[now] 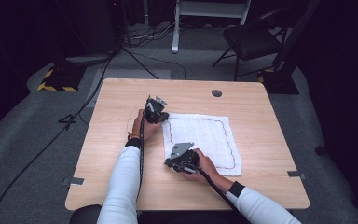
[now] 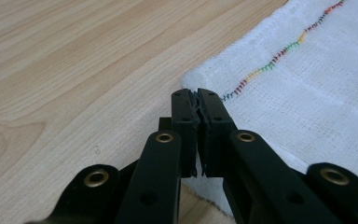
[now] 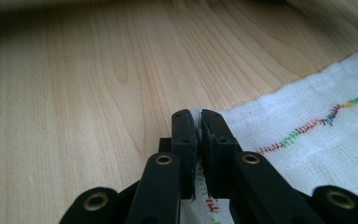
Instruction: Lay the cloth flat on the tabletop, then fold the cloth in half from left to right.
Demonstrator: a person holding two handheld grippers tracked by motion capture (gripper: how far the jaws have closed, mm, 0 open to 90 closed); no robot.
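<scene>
**Cloth pinched at two corners**

Cloth, white with a multicoloured stitched border, lies flat right of centre on the wooden table in the high view. Nearest me, low in that frame, my right gripper has its jaws pressed together on the cloth's near left corner; in the right gripper view the white edge is caught between the black pads at centre frame. Farther up, my left gripper pinches the far left corner, the fabric squeezed between its jaws in the left gripper view. Beyond the table, at the upper right, stands a dark chair.
</scene>
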